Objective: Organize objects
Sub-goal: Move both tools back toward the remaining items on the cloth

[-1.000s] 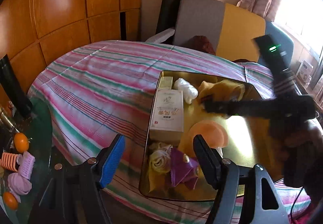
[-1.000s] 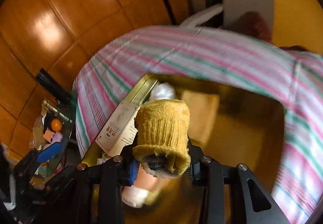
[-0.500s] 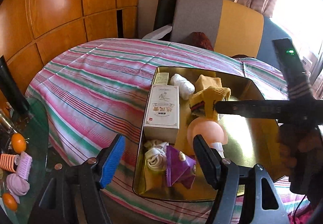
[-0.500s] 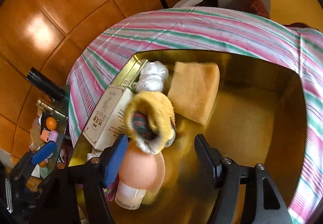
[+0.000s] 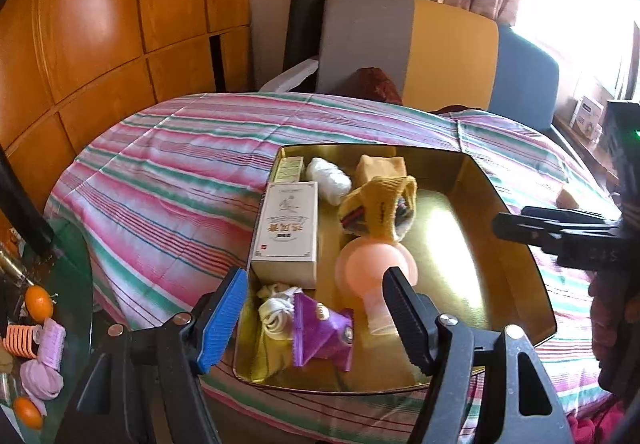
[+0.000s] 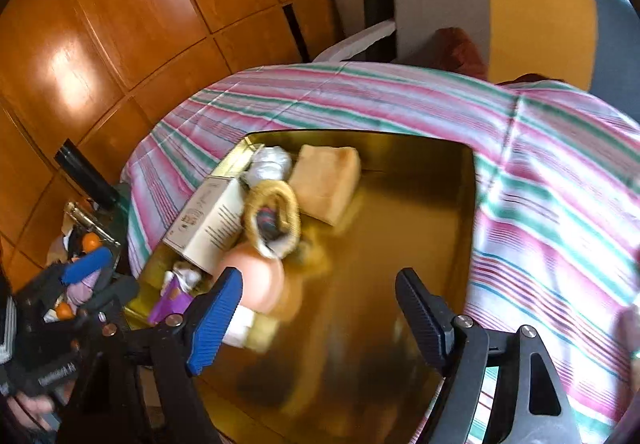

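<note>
A gold tray (image 5: 460, 244) sits on the striped tablecloth (image 5: 168, 180). Along its left side lie a white box (image 5: 286, 228), a white roll (image 5: 328, 174), a folded yellow cloth (image 5: 380, 166), a pink bulb bottle (image 5: 370, 264), a purple packet (image 5: 320, 332) and a white cord (image 5: 276, 308). A rolled yellow sock (image 5: 380, 204) (image 6: 274, 218) rests loose between cloth and bottle. My right gripper (image 6: 320, 320) hangs over the bare tray floor (image 6: 400, 244), jaws opening with nothing between them; its dark fingers (image 5: 532, 228) show at the right. My left gripper (image 5: 316, 320) is open over the tray's near end.
A glass side table (image 5: 68, 284) at the left holds oranges (image 5: 38, 302) and pink hair rollers (image 5: 22, 340). A grey and yellow chair (image 5: 400, 44) stands behind the table, with wood panelling to the left. A small tan item (image 5: 568, 198) lies on the cloth at the right.
My right gripper opened and let go of the yellow sock, which now lies in the tray. That gripper then drew back to the right. The left gripper shifted only slightly.
</note>
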### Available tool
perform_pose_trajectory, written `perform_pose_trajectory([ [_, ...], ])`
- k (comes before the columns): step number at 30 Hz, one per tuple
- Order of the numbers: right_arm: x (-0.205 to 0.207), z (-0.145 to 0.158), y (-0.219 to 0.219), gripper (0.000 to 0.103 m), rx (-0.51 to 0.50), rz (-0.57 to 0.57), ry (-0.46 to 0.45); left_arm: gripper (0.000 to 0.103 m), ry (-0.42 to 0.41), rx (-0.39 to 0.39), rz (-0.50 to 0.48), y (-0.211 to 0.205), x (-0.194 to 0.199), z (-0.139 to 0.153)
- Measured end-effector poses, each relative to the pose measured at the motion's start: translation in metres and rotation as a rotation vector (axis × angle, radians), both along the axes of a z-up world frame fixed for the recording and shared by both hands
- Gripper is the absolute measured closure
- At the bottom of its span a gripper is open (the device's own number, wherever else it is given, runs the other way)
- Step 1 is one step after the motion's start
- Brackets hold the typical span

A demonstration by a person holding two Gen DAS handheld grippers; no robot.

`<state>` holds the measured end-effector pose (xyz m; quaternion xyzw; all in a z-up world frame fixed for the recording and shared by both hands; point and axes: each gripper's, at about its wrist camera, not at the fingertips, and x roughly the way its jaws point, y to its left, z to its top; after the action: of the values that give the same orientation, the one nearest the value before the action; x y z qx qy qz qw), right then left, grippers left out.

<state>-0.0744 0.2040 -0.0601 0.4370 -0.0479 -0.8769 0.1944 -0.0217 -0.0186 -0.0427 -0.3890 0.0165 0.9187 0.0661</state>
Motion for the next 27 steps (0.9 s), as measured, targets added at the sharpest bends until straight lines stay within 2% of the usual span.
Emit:
perform_pose_trajectory([
  [8, 0.027, 0.013, 0.057, 0.017, 0.037, -0.095, 0.034, 0.032, 0.0, -0.013, -0.045, 0.02, 0.004, 0.005],
  [14, 0.047, 0.023, 0.126, 0.012, 0.095, -0.215, 0.045, 0.032, 0.005, -0.035, -0.095, 0.042, 0.007, 0.009],
  [22, 0.073, 0.021, 0.249, 0.01, 0.189, -0.49, 0.034, 0.032, 0.018, -0.068, -0.193, 0.085, 0.008, 0.018],
  [27, 0.093, -0.001, 0.326, 0.01, 0.158, -0.722, 0.02, 0.032, 0.02, -0.086, -0.258, 0.118, 0.007, 0.023],
])
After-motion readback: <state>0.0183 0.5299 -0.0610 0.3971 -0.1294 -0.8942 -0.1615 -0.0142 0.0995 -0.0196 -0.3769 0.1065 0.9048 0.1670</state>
